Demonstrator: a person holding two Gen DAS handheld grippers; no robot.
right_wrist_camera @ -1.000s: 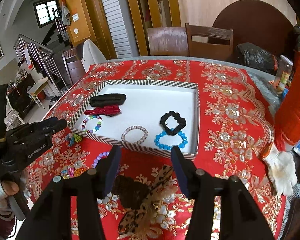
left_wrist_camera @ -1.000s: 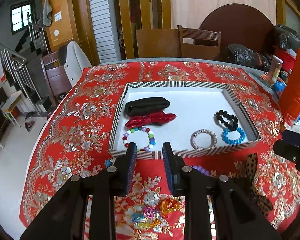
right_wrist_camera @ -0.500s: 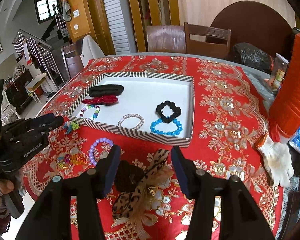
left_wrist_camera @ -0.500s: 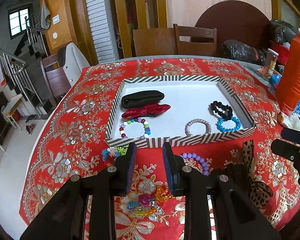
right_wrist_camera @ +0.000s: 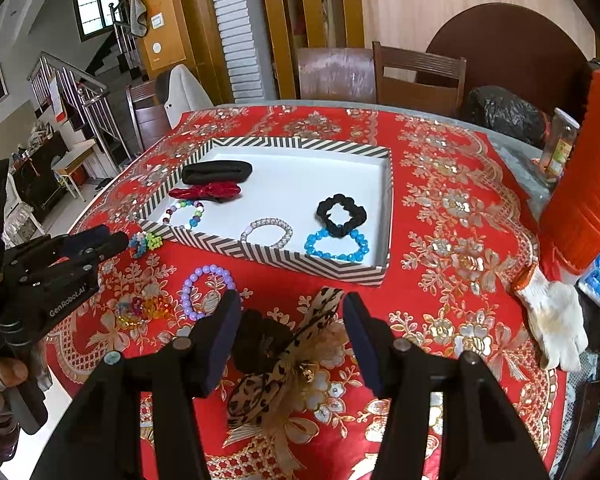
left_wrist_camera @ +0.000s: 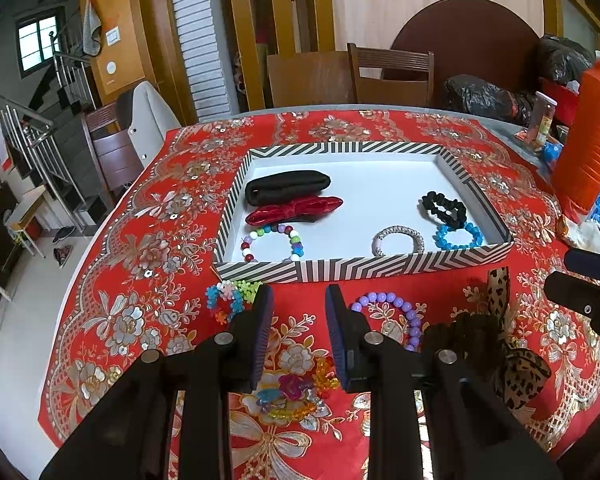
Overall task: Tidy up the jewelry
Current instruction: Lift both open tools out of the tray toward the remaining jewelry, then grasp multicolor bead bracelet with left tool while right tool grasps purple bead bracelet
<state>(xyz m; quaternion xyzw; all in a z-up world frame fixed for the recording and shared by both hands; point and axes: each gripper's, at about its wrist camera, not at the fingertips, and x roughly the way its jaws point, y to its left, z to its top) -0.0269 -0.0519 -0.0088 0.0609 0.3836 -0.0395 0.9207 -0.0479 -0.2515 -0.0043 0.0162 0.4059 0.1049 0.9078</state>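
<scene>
- Plainly, both views look over a red flowered tablecloth (left_wrist_camera: 148, 256) with a striped tray (left_wrist_camera: 364, 268) in the middle; the tray holds a black folded band (left_wrist_camera: 286, 186), a red bow (left_wrist_camera: 294, 210), a multicoloured bead bracelet (left_wrist_camera: 274, 242), a silver bracelet (left_wrist_camera: 398, 240), a black scrunchie (left_wrist_camera: 444, 208) and a blue bead bracelet (left_wrist_camera: 458, 238).
- Left gripper (left_wrist_camera: 298, 320): its jaws stand apart with nothing between them, above the cloth just in front of the tray's near wall.
- Right gripper (right_wrist_camera: 290, 332): its jaws stand wider apart and empty, above a leopard-print bow (right_wrist_camera: 284, 364) and a black scrunchie lying on the cloth outside the tray.
- Still loose on the cloth: a purple bead bracelet (left_wrist_camera: 392, 312), a small bright flower-bead bracelet (left_wrist_camera: 230, 296) by the tray's near left corner, and a translucent coloured bracelet (left_wrist_camera: 292, 392).
- Only the right wrist view shows the left gripper from outside, as a black body with lettering at the left edge, with part of a hand (right_wrist_camera: 4, 376) holding it, its tips close to the flower-bead bracelet; whether they touch cannot be told.
- Only the right wrist view shows a white glove (right_wrist_camera: 552, 320) on the cloth at the right.
- Only the left wrist view shows the translucent bracelet clearly, right under the left fingers; the right gripper appears there only as dark tips at the right edge.
- An orange ribbed container (right_wrist_camera: 580, 184) stands at the right in both.
</scene>
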